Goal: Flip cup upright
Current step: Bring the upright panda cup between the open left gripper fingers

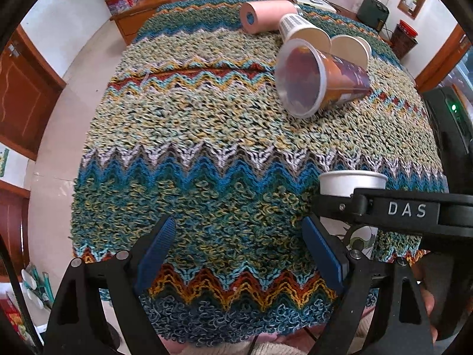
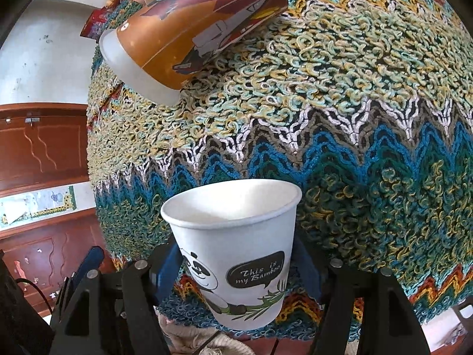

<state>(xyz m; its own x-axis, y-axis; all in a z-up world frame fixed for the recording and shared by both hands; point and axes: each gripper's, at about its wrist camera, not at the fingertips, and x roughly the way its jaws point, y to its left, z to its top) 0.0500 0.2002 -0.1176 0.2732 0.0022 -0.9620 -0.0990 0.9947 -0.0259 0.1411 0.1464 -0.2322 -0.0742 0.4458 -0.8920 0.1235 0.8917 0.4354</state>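
A white paper cup with a panda print stands mouth up between my right gripper's blue pads, which are shut on its sides. It is near the front of the knitted cloth. In the left wrist view the same cup shows at the right, behind the right gripper's black body. My left gripper is open and empty over the front of the cloth, left of the cup.
An orange printed cup lies on its side at the back right, with two white paper cups and a pink roll behind it. The zigzag knitted cloth covers the table. Wooden cabinets stand at the left.
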